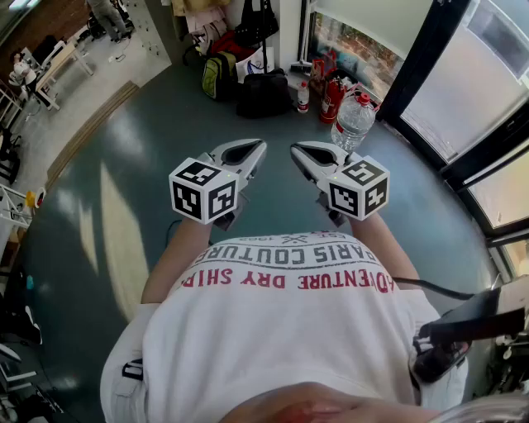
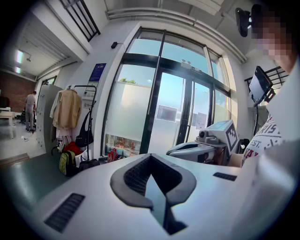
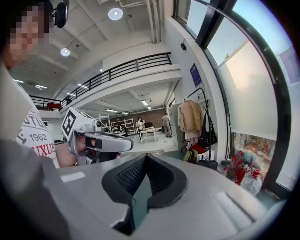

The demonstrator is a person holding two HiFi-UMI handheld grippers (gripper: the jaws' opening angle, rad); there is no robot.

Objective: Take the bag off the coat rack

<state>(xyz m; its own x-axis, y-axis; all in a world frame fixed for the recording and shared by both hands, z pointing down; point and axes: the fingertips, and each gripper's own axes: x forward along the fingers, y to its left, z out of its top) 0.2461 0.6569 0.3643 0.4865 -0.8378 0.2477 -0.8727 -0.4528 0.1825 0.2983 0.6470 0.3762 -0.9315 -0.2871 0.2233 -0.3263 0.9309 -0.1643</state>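
Observation:
A black handbag [image 2: 85,136] hangs by its strap from the black coat rack [image 2: 89,86], beside a beige coat [image 2: 67,108]. The right gripper view shows the same handbag [image 3: 205,136] on the rack [image 3: 200,91], far ahead. In the head view the handbag [image 1: 258,25] is at the top of the picture. My left gripper [image 1: 252,149] and right gripper [image 1: 302,153] are held side by side in front of the chest, well short of the rack. Both are shut with nothing between the jaws.
Below the rack a green-yellow backpack [image 1: 216,76] and a black bag [image 1: 264,95] sit on the floor. Red fire extinguishers [image 1: 331,95] and a large water bottle [image 1: 354,122] stand by the glass wall. People and tables are far off at the left.

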